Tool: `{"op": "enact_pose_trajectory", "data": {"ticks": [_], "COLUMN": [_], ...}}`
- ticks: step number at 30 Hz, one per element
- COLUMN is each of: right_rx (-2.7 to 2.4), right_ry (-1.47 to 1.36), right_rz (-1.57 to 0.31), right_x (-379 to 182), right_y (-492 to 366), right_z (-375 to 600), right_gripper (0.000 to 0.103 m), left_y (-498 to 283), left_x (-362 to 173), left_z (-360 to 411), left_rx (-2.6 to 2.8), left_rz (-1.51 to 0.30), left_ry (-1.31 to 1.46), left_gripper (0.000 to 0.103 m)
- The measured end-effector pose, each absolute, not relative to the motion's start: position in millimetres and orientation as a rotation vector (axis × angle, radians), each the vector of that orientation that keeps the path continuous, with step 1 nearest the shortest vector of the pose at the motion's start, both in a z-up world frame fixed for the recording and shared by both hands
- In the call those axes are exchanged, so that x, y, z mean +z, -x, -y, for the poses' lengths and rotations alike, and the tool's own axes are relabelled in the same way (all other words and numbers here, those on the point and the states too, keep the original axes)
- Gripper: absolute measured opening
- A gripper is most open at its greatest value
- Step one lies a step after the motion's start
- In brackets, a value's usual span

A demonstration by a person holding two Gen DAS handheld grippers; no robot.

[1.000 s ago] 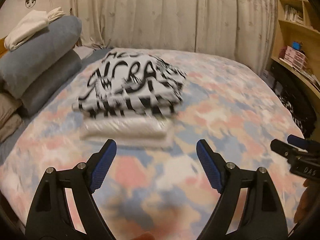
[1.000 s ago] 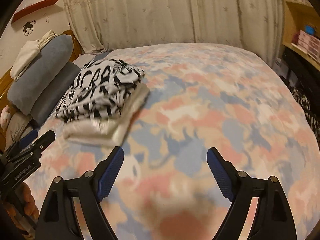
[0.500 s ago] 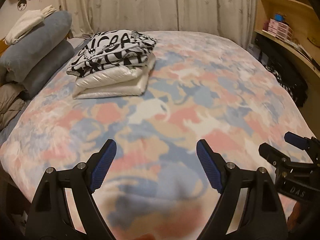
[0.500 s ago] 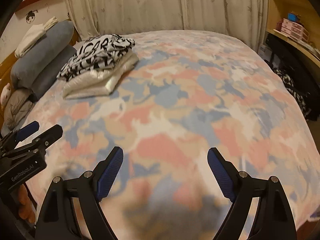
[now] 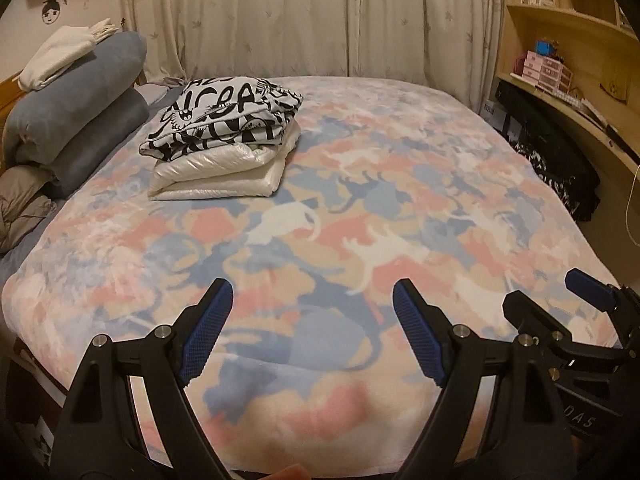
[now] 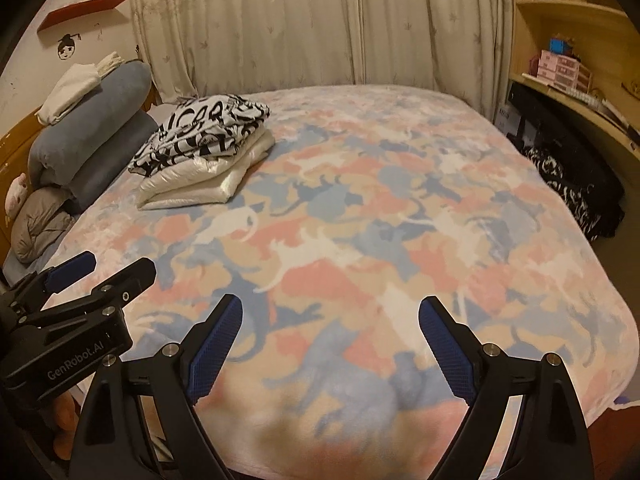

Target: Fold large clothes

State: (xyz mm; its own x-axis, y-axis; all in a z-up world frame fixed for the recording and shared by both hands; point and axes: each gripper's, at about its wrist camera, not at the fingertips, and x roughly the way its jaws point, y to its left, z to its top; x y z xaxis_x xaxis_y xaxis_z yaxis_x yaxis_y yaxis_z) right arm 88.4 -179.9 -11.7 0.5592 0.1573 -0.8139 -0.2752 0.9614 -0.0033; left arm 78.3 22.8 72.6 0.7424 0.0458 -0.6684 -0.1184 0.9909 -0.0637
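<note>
A folded black-and-white printed garment [image 5: 224, 114] lies on top of a folded white garment [image 5: 220, 176] at the far left of the bed. The same stack [image 6: 200, 148] shows in the right wrist view. My left gripper [image 5: 312, 292] hovers open over the near end of the patterned blanket [image 5: 360, 220], far from the stack, with nothing between its fingers. My right gripper [image 6: 331, 304] is beside it on the right. Its jaws are opening and hold nothing. Each gripper shows in the other's view: the right gripper [image 5: 544, 290] and the left gripper [image 6: 116, 262].
Rolled blue bedding [image 5: 80, 92] with a white cloth [image 5: 60, 56] on top lies at the head of the bed on the left. Curtains [image 5: 300, 20] hang behind. Wooden shelves [image 5: 560, 40] and a dark bag [image 5: 552, 152] stand along the right side.
Both grippers have drawn back from the folded stack towards the near end of the bed. The stack now looks smaller and farther away. Both stayed open and empty.
</note>
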Motion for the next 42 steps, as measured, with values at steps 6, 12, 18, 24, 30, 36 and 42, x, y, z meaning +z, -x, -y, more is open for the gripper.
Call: {"op": "enact_pose_trajectory", "data": {"ticks": [6,12,18,24,30,36,42], "right_rx": [0.256,0.254,0.253,0.247,0.251,0.25,0.246], "right_ry": [0.124,0.12,0.118,0.114,0.113,0.113,0.109], "right_rz": [-0.9,-0.896,-0.901,-0.903,-0.905,-0.906,-0.913], "right_x": [14.3,22.1,23.4,25.8,24.4,24.8,21.8], "right_y": [-84.6,-84.9,-83.4,-80.9,-82.0,-81.2,-81.0], "right_z": [178.0,179.8,181.3,180.6,182.4,182.8,182.8], "right_gripper": [0.092,0.093,0.093,0.093,0.093,0.093,0.093], "left_y": [-69.7,-60.9,-59.4,-56.1,-55.6,-53.7,-52.6], "left_x": [85.1,89.7,89.9,91.8,91.9,91.7,90.3], "left_z": [-23.8,-21.2,-21.0,-23.2,-24.2,-24.2,-26.1], "left_rx": [0.083,0.079,0.08,0.084,0.086,0.092,0.097], "left_rz": [-0.713,-0.702,-0.706,-0.709,-0.709,-0.711,-0.716], "left_ry": [0.12,0.127,0.131,0.134,0.131,0.131,0.131], "left_gripper": [0.081,0.081,0.081,0.081,0.081,0.081,0.081]}}
